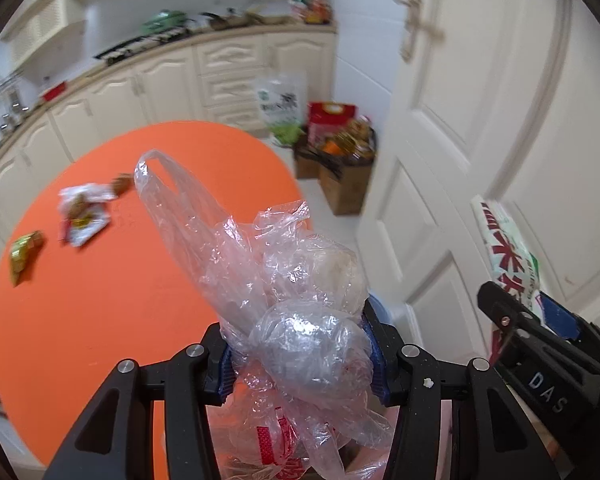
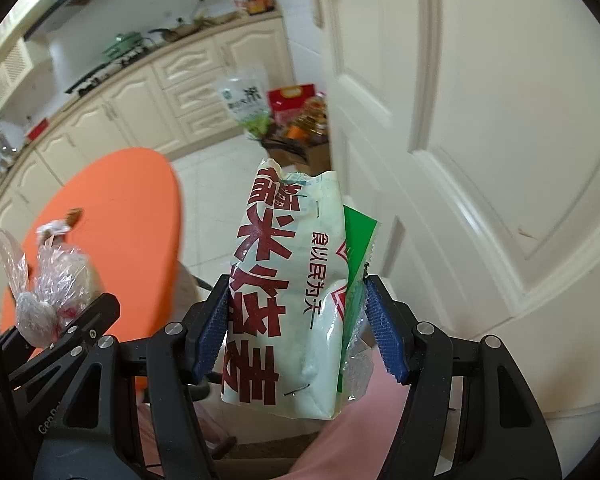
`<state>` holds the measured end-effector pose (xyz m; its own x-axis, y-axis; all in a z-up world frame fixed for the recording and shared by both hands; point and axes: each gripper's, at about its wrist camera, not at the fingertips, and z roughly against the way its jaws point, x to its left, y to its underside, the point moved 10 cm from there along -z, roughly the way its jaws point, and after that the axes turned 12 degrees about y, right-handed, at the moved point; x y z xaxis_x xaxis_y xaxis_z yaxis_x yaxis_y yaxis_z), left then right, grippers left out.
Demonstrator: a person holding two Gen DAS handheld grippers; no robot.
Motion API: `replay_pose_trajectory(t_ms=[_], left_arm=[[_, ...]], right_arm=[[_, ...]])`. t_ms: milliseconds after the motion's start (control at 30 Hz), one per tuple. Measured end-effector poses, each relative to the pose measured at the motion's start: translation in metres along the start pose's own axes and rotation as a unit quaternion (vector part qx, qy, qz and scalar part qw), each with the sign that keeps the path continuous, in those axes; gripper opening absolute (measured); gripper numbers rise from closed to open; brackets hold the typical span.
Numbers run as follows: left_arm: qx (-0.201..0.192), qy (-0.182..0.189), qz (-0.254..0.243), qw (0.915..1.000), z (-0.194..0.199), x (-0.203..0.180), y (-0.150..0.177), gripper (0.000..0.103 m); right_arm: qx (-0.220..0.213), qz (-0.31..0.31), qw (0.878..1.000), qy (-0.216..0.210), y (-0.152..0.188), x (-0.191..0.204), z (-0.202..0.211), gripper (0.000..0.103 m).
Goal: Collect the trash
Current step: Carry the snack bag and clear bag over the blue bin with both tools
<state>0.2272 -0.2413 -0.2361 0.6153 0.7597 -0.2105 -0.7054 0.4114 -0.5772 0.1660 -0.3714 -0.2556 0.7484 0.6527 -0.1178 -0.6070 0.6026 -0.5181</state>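
Holding two pieces of trash clear of the orange tabletop (image 1: 148, 320), the tongs are both loaded. The left gripper (image 1: 300, 352) is clenched on a crumpled clear plastic bag (image 1: 292, 280); its loose handle loop trails up and away from the pads toward the table's far edge, so the bundle's long axis runs roughly along the fingers. The right gripper (image 2: 296, 328) is clamped across a printed food wrapper (image 2: 288, 292), a long white packet with red characters and a green flap; it stands lengthwise along the fingers, torn open end pointing away from the camera, toward the white door (image 2: 480, 120).

By my reading the job is partway done: two items are picked up but not yet binned, and no bin shows. Left on the tabletop near its far left edge are a white and red wrapper (image 1: 82, 216), a small gold packet (image 1: 24, 252) and a brown scrap (image 1: 122, 182).
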Motion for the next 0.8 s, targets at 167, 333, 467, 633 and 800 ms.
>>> replay_pose_trajectory(t_ms=[167, 333, 467, 633, 800], left_arm=[[0.038, 0.019, -0.016, 0.9989, -0.043, -0.013, -0.017, 0.047], [0.073, 0.026, -0.021, 0.9968, -0.083, -0.017, -0.038, 0.047], [0.090, 0.031, -0.028, 0.9951, -0.114, -0.023, -0.058, 0.047], [0.117, 0.047, -0.031, 0.9915, -0.157, -0.036, -0.081, 0.048], [0.143, 0.051, -0.036, 0.9878, -0.185, -0.040, -0.093, 0.050]], right_arm=[[0.028, -0.010, 0.999, 0.015, 0.000, -0.022, -0.030, 0.062], [0.048, -0.021, 0.999, 0.014, -0.001, -0.037, -0.052, 0.062], [0.060, -0.019, 0.998, 0.021, -0.004, -0.043, -0.067, 0.062], [0.077, -0.024, 0.996, 0.035, -0.005, -0.058, -0.082, 0.062], [0.090, -0.033, 0.995, 0.042, -0.007, -0.072, -0.096, 0.062]])
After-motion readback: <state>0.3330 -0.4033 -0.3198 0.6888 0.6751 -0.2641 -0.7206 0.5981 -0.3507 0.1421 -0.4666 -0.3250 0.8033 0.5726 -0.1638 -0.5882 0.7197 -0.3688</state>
